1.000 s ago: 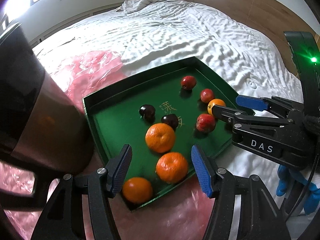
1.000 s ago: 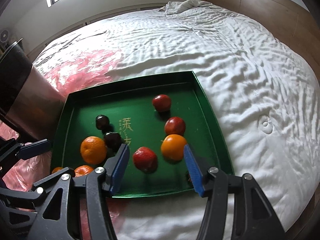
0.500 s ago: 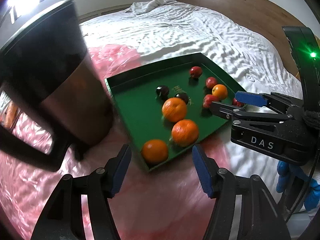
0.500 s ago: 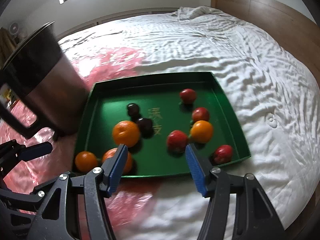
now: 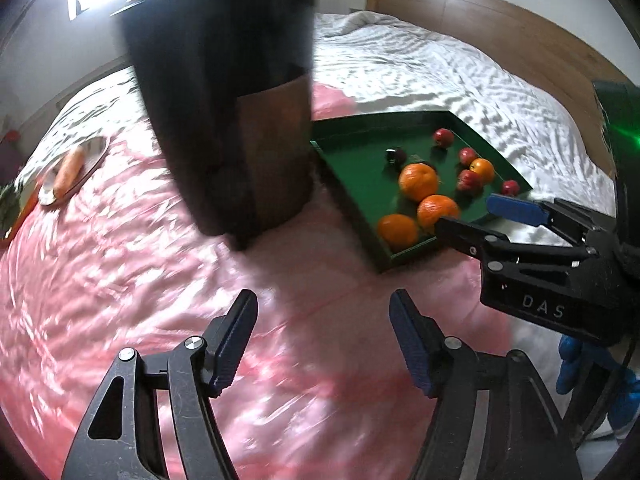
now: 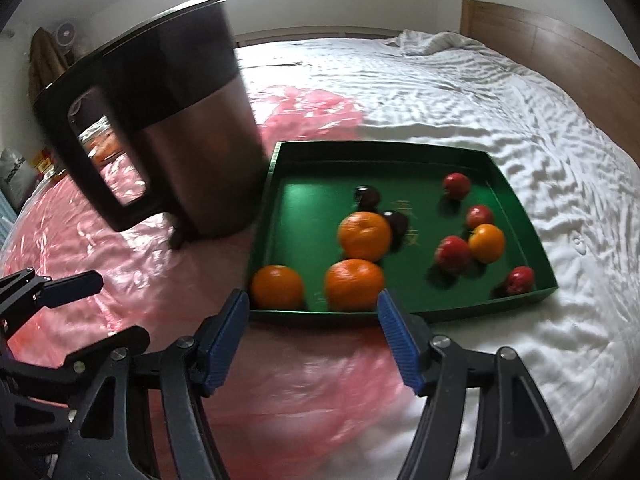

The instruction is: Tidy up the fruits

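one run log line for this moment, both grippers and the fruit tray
left gripper: open, empty, over pink sheet | right gripper: open, empty, short of green tray | fruit: all in tray | kettle: left of tray

glossy pink plastic sheet [image 6: 120,248], brushed-metal kettle [image 6: 168,128], perhaps cardboard tray [image 6: 516,208]

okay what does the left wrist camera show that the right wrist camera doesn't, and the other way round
Only the left wrist view shows a carrot on a plate at far left. Only the right wrist view shows the dark container's handle and a fan by the wall. Both show the green tray of fruit, the pink sheet, and both open hand-held grippers: left hand-held gripper, right hand-held gripper.
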